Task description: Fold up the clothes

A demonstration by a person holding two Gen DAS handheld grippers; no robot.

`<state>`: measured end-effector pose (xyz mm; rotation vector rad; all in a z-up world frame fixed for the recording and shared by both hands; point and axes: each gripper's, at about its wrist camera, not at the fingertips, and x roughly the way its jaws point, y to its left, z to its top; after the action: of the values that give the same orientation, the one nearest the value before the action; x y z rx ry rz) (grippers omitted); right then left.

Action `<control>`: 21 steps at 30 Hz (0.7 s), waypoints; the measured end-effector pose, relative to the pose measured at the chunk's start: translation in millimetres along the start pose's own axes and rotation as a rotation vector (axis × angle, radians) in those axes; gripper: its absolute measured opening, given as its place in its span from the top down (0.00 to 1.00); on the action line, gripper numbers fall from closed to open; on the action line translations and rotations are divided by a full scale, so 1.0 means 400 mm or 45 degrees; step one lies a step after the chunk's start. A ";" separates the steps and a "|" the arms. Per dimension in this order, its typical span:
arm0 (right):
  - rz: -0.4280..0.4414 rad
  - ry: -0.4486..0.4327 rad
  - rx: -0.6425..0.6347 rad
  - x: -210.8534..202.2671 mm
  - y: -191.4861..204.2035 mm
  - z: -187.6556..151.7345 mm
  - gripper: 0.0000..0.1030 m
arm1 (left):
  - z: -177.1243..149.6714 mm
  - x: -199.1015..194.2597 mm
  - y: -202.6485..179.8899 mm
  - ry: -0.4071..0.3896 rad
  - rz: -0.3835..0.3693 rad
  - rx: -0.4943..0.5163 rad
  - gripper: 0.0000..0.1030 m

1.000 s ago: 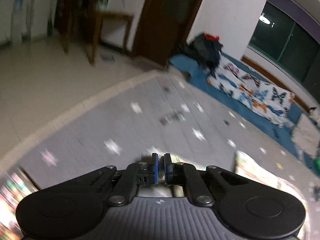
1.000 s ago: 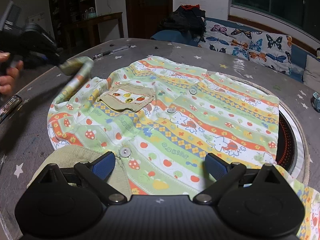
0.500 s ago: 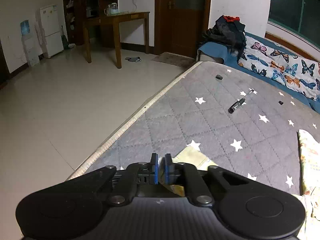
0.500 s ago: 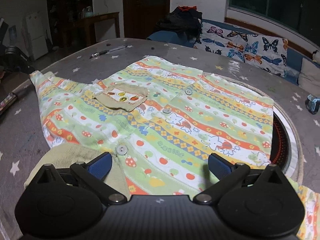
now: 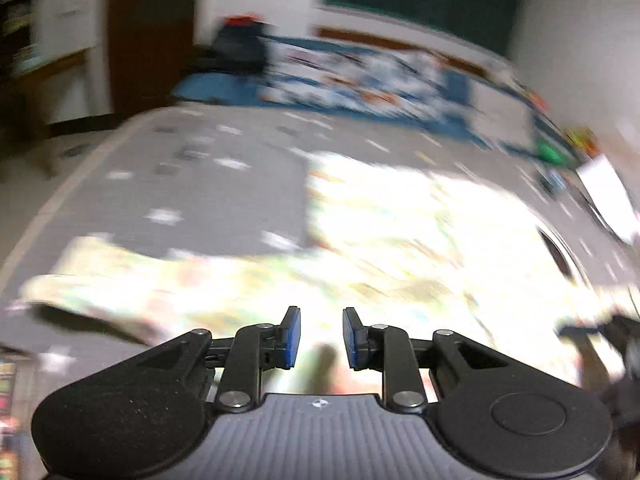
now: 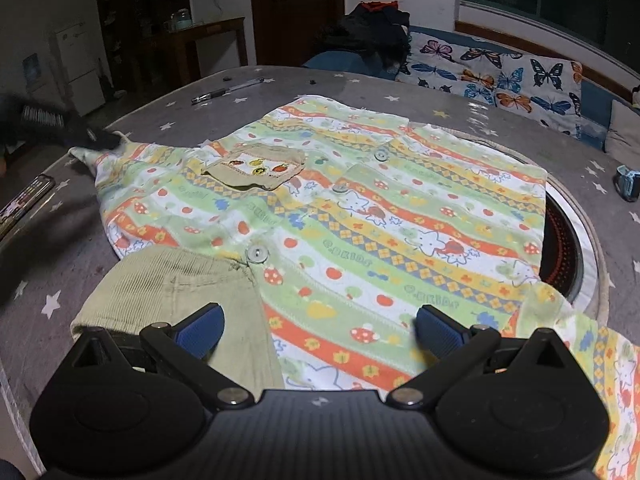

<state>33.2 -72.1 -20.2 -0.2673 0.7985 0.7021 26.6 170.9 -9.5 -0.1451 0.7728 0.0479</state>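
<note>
A child's striped shirt (image 6: 360,216) with fruit and cat prints, buttons and a beige chest pocket lies spread flat on the grey star-print table (image 6: 168,120). Its beige corduroy collar (image 6: 180,280) is nearest me. My right gripper (image 6: 320,330) is wide open and empty, just above the collar end. My left gripper (image 5: 318,338) is open with a small gap and empty; its view is blurred, with the shirt (image 5: 400,240) bright ahead. It also shows in the right wrist view (image 6: 100,140), at the tip of the shirt's left sleeve.
A pen (image 6: 228,90) lies at the table's far side. A phone (image 6: 24,202) lies at the left edge. A round dark inset (image 6: 568,240) sits under the shirt's right side. A small blue object (image 6: 628,182) lies far right. A butterfly-print bench (image 6: 500,72) stands behind.
My left gripper laid the sleeve out flat to the left, then opened and let it go, swinging to face the shirt. My right gripper has stayed open over the collar.
</note>
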 end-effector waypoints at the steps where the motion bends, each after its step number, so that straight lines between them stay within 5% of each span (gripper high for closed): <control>1: 0.006 0.005 -0.008 -0.003 -0.001 -0.001 0.00 | -0.010 0.015 -0.022 0.005 -0.012 0.038 0.79; 16: -0.033 -0.059 0.065 -0.105 -0.073 -0.069 0.00 | -0.086 0.006 -0.112 0.057 -0.081 0.216 0.79; 21: -0.213 -0.101 0.209 -0.176 -0.183 -0.115 0.11 | -0.068 -0.013 -0.110 0.060 -0.090 0.210 0.79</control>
<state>21.7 -181.6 -2.5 -0.1546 0.7437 0.4839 8.2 123.5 -20.1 -0.0167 0.8147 -0.0865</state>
